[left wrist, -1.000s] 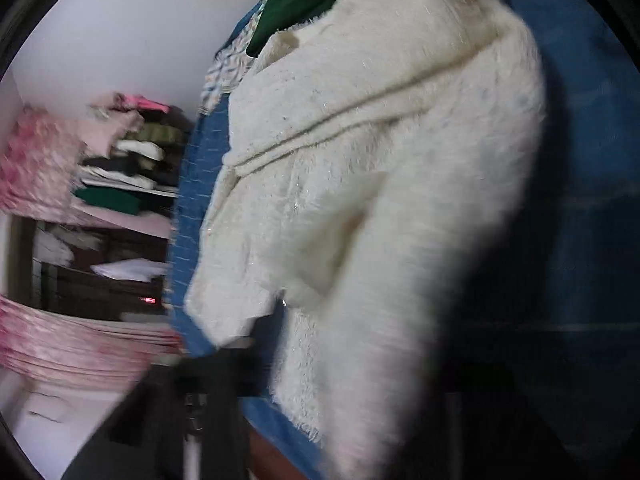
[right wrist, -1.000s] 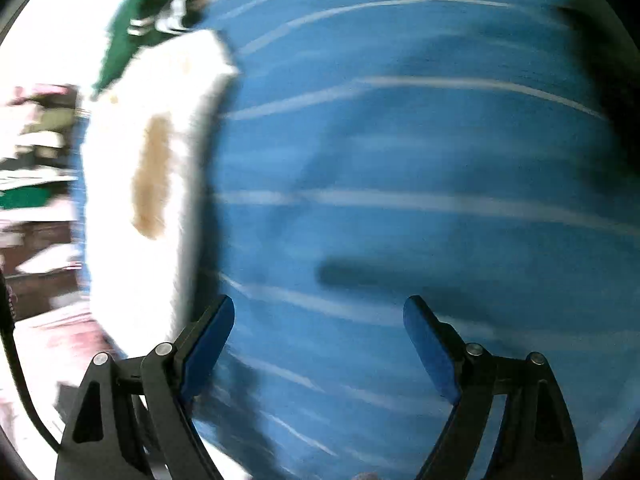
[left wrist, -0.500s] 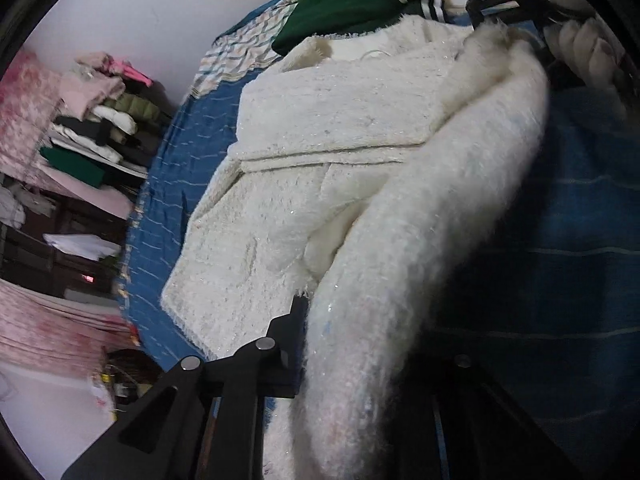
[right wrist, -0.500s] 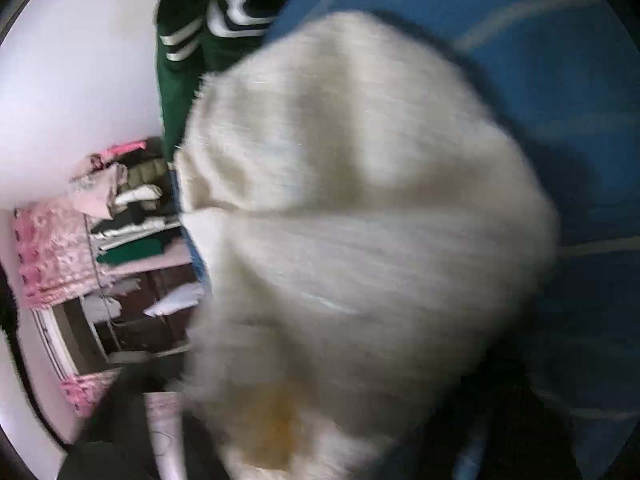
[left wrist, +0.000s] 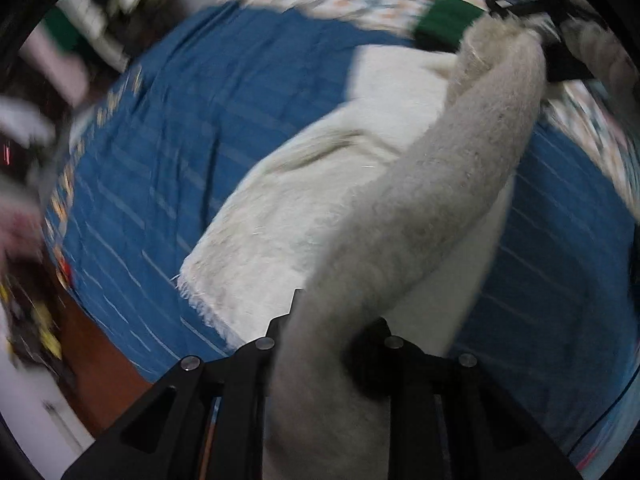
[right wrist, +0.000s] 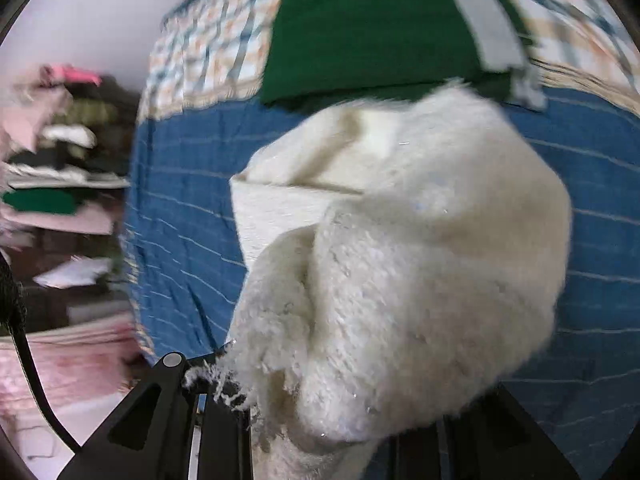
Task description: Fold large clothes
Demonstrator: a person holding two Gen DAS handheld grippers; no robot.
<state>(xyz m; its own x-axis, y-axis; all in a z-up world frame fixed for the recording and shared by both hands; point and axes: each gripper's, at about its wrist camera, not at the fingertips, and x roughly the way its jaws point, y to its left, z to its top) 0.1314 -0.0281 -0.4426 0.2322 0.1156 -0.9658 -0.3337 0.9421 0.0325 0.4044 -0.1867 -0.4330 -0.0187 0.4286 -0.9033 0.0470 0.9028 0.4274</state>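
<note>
A large fluffy cream-white garment lies on a blue striped bedspread. My left gripper is shut on a thick fold of it, which stretches up from the jaws to the right gripper at the top right. In the right wrist view my right gripper is shut on a bunched edge of the same garment, which hides both fingertips. The cloth hangs lifted above the bed in both views.
A folded dark green garment with grey stripes lies on a checked sheet at the bed's far end. Shelves of stacked clothes stand to the left. The bed's brown edge is near me.
My right gripper, open over the bedspread a second ago, has shut on the garment's edge. Both grippers have lifted the cloth and swung it across the bed.
</note>
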